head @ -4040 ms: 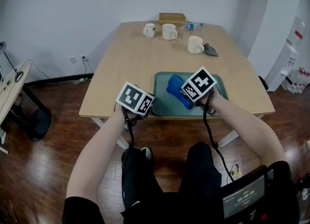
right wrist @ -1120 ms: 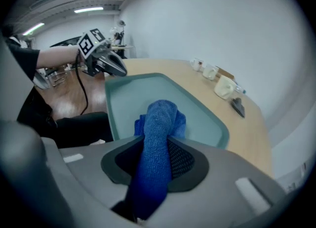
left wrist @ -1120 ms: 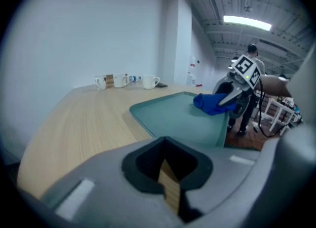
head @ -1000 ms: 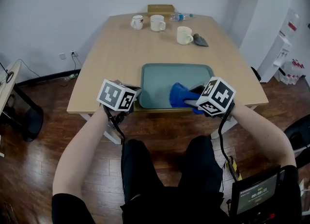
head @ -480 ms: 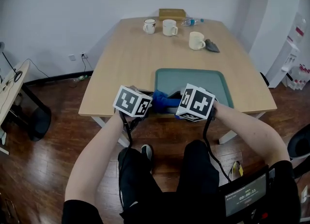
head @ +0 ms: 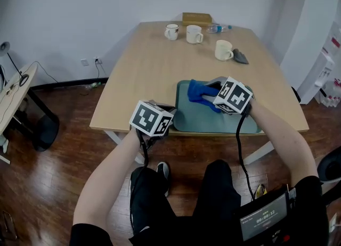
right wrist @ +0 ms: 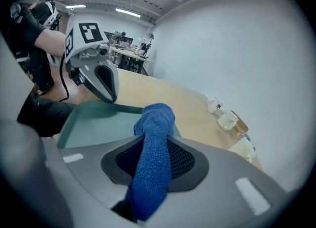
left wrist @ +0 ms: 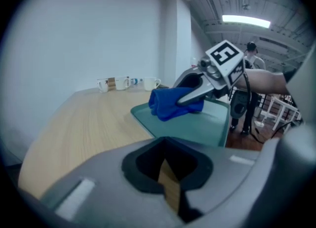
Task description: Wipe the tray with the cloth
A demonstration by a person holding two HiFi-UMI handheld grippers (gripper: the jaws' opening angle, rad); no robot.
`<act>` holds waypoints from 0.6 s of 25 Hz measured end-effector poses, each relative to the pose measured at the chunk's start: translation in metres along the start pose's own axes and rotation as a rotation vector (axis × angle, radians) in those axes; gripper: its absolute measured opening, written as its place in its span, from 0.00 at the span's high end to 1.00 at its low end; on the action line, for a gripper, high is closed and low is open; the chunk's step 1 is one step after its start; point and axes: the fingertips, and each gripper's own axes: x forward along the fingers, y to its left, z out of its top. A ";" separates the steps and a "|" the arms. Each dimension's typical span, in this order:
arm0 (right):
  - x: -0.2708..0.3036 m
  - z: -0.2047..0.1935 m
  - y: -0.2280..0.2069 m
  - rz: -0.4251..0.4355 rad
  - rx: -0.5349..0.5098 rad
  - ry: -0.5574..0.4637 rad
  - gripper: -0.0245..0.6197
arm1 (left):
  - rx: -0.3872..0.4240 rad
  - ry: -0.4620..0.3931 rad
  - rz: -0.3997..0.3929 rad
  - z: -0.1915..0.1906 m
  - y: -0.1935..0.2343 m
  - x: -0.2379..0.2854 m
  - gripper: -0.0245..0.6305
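Observation:
A teal tray [head: 213,120] lies at the near edge of the wooden table [head: 149,69]. My right gripper [head: 208,97] is shut on a blue cloth [head: 198,93] and holds it down over the tray's far left part. In the right gripper view the cloth [right wrist: 155,138] runs up between the jaws, with the tray [right wrist: 94,123] beyond. My left gripper [head: 166,114] is shut by the tray's near left corner, at the table edge; I see nothing in it. The left gripper view shows the tray [left wrist: 197,128], the cloth [left wrist: 170,102] and the right gripper [left wrist: 197,93] ahead.
Three white mugs [head: 171,31] [head: 194,34] [head: 225,50], a water bottle [head: 219,27], a tan box [head: 196,18] and a dark grey item [head: 240,56] stand at the table's far end. A side desk [head: 16,90] is at the left. My knees sit under the near edge.
My right gripper has swept the cloth from the tray's near right, along the near edge to the left, and now away to the tray's far left part. The left gripper has stayed put.

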 end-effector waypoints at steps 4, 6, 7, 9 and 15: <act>0.030 0.015 -0.039 -0.052 -0.059 -0.019 0.77 | -0.009 -0.003 0.011 0.006 0.003 -0.003 0.96; 0.044 0.026 -0.049 -0.051 -0.075 -0.026 0.77 | -0.017 -0.002 0.003 0.008 0.004 -0.004 0.96; 0.051 0.031 -0.049 -0.044 -0.089 -0.019 0.77 | -0.022 0.001 -0.001 0.007 0.004 -0.005 0.96; 0.063 0.036 -0.045 -0.024 -0.124 0.005 0.77 | -0.030 0.008 -0.008 0.005 0.005 -0.005 0.96; 0.056 0.041 0.002 0.109 -0.156 -0.019 0.78 | -0.037 0.013 -0.016 0.002 0.008 -0.004 0.96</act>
